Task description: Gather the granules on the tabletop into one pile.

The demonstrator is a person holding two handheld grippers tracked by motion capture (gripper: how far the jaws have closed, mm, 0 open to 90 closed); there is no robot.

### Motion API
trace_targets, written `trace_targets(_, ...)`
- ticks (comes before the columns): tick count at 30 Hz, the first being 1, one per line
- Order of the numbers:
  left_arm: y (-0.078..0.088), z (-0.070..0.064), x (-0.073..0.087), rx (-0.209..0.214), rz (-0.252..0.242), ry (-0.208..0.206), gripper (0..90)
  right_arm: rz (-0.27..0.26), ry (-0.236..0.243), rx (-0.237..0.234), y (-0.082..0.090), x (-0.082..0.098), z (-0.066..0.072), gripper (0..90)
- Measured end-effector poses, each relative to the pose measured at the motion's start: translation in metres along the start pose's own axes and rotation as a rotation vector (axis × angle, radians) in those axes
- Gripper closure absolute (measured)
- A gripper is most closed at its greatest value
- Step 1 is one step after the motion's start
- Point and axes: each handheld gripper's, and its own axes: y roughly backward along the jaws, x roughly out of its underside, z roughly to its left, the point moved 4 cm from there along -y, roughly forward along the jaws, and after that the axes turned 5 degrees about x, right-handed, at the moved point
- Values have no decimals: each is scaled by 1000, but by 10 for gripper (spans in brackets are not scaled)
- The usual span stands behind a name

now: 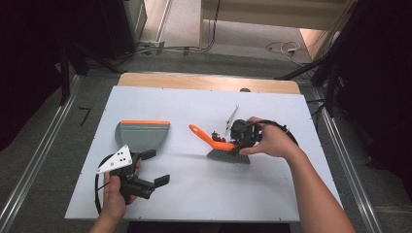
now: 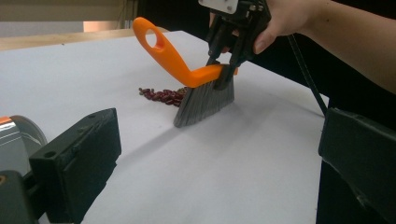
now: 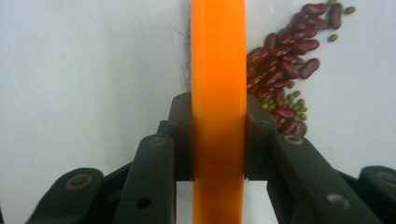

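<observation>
Brush: smooth orange plastic brush (image 1: 221,145) with a looped handle end and a splayed fan of grey bristles, standing near the middle of the counter (image 1: 204,194), bristle tips on its matt white surface.
Right gripper: right gripper (image 3: 218,140) had its black jaws clamped on either side of the flat orange handle.
Beans: glossy dark red beans (image 3: 280,70), mixed with small round green ones, lay heaped just beside the bristles.
Dustpan: grey dustpan (image 1: 142,133) with an orange lip lay flat to the left, well apart from the brush.
Left gripper: left gripper (image 1: 158,167) hovered near the dustpan, jaws spread with nothing between them.
Obscured: bristles mostly hidden behind the handle in the right gripper view; dustpan cut off at the frame edge in the left gripper view.
</observation>
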Motion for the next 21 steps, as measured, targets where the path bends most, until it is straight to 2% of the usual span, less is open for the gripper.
trace_targets(2, 0, 0, 0, 1, 0, 0, 5, 10, -16, -14, 0, -2, -1, 685)
trace_targets(3, 0, 0, 0, 0, 0, 1, 5, 4, -3, -5, -1, -2, -3, 685)
trace_targets(5, 0, 0, 0, -1, 0, 0, 4, 16, -21, -15, 0, -4, -4, 686)
trace_targets(7, 0, 1, 0, -2, 1, 0, 4, 7, -2, 9, 0, -6, -8, 686)
trace_targets(8, 0, 1, 0, -2, 2, 0, 4, 15, -14, -1, 0, -6, -8, 686)
trace_targets(9, 0, 1, 0, -2, 0, -1, 4, 5, 2, 12, -1, -7, -11, 685)
trace_targets(11, 0, 1, 0, -2, 1, -1, 4, 14, -28, -3, -1, -7, -10, 685)
trace_targets(12, 0, 1, 0, -2, -1, 0, 5, 7, -14, 2, -2, -8, -13, 685)
trace_targets(13, 1, 1, 0, -2, -1, -1, 5, 12, -21, 0, -1, -9, -13, 686)
trace_targets(14, 1, 1, 0, -2, -1, 0, 4, 2, -6, 13, -2, -10, -15, 685)
trace_targets(18, 1, 1, 0, 1, -4, 1, 4, 8, -19, 28, -1, -12, -17, 686)
trace_targets(19, 1, 1, 0, 1, -4, 2, 5, 17, -35, 30, -1, -12, -16, 686)
trace_targets(20, 1, 0, 0, 1, -4, 1, 4, 1, -8, 49, -1, -13, -20, 686)
trace_targets(21, 1, 0, 0, 0, -2, 0, 4, 3, -13, 54, -1, -14, -20, 686)
